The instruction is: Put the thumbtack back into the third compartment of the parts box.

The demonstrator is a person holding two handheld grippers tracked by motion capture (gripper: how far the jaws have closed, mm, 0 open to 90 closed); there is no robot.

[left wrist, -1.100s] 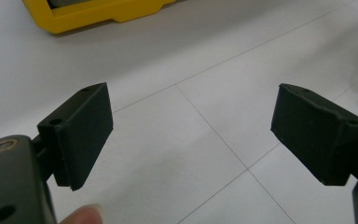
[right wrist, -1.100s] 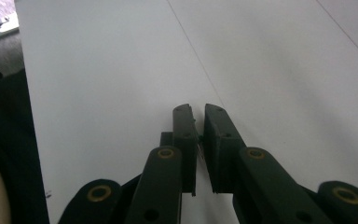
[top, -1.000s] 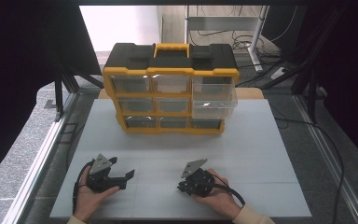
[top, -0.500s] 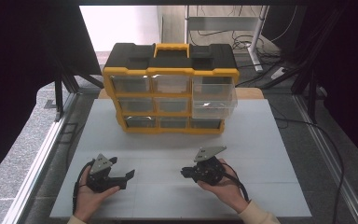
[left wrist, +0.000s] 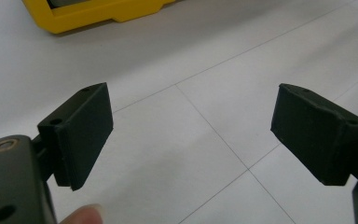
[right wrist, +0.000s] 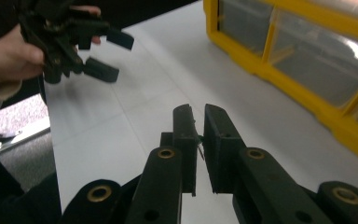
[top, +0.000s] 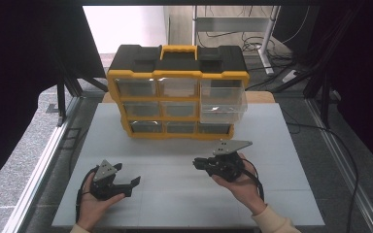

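Table: the white tiled tabletop ran from the near edge, where the person's forearms came in, to the far side where the organiser stood.
Organiser: the yellow and black plastic drawer cabinet with clear drawers stood at the far middle of the table, handle on top; its right middle clear drawer stuck out towards the near side. It had not shifted since the earlier pictures.
Right gripper: the black two-jaw right gripper was held above the table right of centre, jaws pointing left. A second before, it lay lower and nearer; it had since risen and moved towards the far right, closer to the cabinet, its grey plate now level.
Right jaws: nearly pressed together in the right gripper view, a narrow slit between them, and a thin dark sliver sat in that slit; what it is cannot be told.
Left gripper: the black two-jaw left gripper rested at the near left, unchanged in place.
Left jaws: spread wide in the left gripper view, bare table between them.
Left hand: a fingertip showed at the bottom edge.
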